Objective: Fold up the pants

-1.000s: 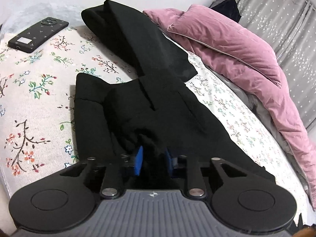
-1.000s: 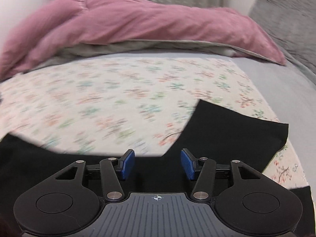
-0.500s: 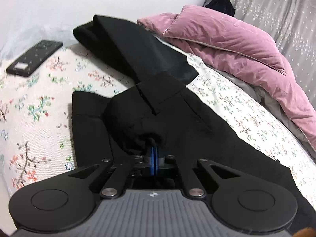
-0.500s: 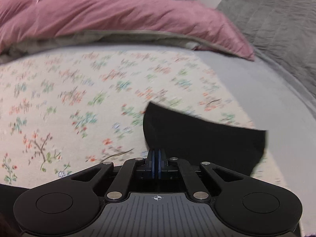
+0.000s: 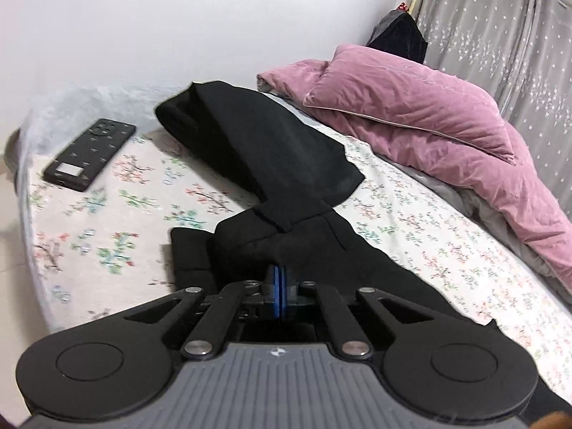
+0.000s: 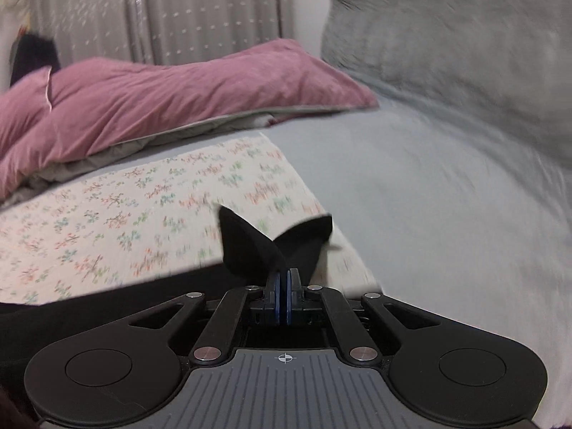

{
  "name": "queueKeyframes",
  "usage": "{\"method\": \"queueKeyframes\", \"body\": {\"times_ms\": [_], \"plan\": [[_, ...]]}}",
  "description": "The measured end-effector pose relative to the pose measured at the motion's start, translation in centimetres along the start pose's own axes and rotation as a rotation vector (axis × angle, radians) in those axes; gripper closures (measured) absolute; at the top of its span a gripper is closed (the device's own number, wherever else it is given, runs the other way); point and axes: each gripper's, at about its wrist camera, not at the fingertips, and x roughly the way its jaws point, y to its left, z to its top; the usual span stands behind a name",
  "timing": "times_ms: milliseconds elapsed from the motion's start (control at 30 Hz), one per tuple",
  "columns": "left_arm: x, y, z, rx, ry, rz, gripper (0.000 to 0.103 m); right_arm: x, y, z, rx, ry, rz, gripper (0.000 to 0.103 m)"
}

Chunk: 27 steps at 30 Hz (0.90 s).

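Since a second ago both my tongs went from open to clamped, and both have black fabric in them now. My right tongs (image 6: 283,279) were standing open over the flat end of a pant leg; they've since closed on it and swung across the bed, so the view now runs off the flowered sheet (image 6: 107,214) onto the plain grey cover (image 6: 429,214). My left tongs (image 5: 277,279) closed on the bunched cloth near me and came up a bit.

State now:
- Left tongs: blue pads together, pinching a raised fold of the pants (image 5: 286,164). The fabric tents up toward the pads.
- Right tongs: pads together on the leg end, which sticks up past the tips in two pointed flaps. More black cloth trails off to the lower left of that view.
- Pants: on the flowered sheet, spread lengthwise away from my left tongs. One leg is doubled back and lies in a thick band toward the far corner of the bed; the rest runs past the left tongs and off to the lower right.
- Phone (image 5: 89,155): black case, flat on the sheet near the far left edge, apart from the pants.
- Pink duvet (image 5: 429,125): piled along the far side by the grey curtain (image 5: 500,35), not touching the pants.
- Grey pillow (image 6: 464,53): at the right in the right view, blurred.
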Motion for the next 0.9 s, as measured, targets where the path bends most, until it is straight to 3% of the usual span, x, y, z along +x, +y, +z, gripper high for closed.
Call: {"method": "queueKeyframes", "body": {"times_ms": [100,200,300,333,400,467,533,700,767,800,900], "plan": [[-0.1,1.2,0.0,-0.011,0.036,0.024,0.1,-0.8,-1.8,-3.4,0.051,0.041,0.015,0.102],[0.8,2.4,-0.3,-0.024,0.122,0.018,0.1,-1.1,-2.7,-6.5,0.06,0.082,0.008,0.102],[1.4,4.6,-0.6,-0.097,0.162,-0.078,0.096,-0.4,-3.2,-8.6,0.053,0.121,-0.004,0.1],[1.4,5.4,-0.8,-0.13,0.155,-0.106,0.09,-0.1,-3.2,-9.1,0.043,0.124,0.0,0.099],[1.1,6.7,-0.9,-0.199,0.143,-0.162,0.085,-0.5,-3.0,-9.6,0.015,0.088,0.014,0.09],[1.0,7.3,-0.8,-0.23,0.123,-0.22,0.08,-1.0,-2.7,-9.7,-0.003,0.047,0.046,0.088],[1.2,7.1,-0.7,-0.215,0.117,-0.205,0.073,-1.1,-2.9,-9.9,0.011,0.027,0.065,0.079],[3.3,6.7,-0.2,-0.197,0.154,-0.166,0.073,-1.5,-2.5,-9.8,0.007,-0.011,0.063,0.052],[3.8,6.4,-0.1,-0.193,0.15,-0.159,0.073,-1.7,-2.4,-9.8,-0.004,-0.029,0.056,0.05],[3.8,6.2,0.0,-0.167,0.14,-0.145,0.093,-1.7,-2.3,-9.8,-0.009,-0.033,0.049,0.049],[2.8,4.7,-0.1,-0.054,0.066,-0.037,0.092,-1.7,-2.2,-9.7,-0.014,-0.039,0.029,0.049]]}}
